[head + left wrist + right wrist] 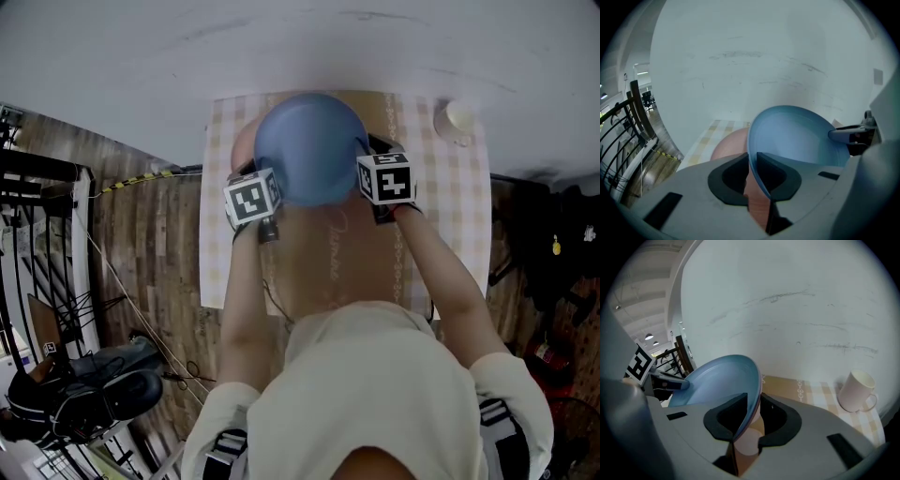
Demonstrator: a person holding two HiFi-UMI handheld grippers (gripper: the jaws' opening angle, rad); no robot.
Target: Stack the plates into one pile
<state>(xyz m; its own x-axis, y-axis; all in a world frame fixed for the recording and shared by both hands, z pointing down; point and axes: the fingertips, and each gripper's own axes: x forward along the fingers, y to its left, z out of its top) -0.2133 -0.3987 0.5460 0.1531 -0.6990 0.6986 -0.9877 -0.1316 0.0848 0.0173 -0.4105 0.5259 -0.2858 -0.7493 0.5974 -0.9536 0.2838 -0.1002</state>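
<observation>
The person's 2 forearms (441, 272) reach forward over the checked tablecloth (448, 202); the left gripper (752, 176) pinches the left rim of the blue plate (311, 148), and the right gripper (754, 420) pinches its right rim, each pair of jaws pressed on the thin edge; the blue plate is held partly over the pink plate (243, 145), which lies on the cloth; at the far right corner stands 1 white mug (855, 390).

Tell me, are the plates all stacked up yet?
Not yet. Done: the blue plate is picked up. In hand: the left gripper and right gripper each pinch its rim, holding it over the pink plate on the table. Left: lowering it onto the pink plate and letting go.
</observation>
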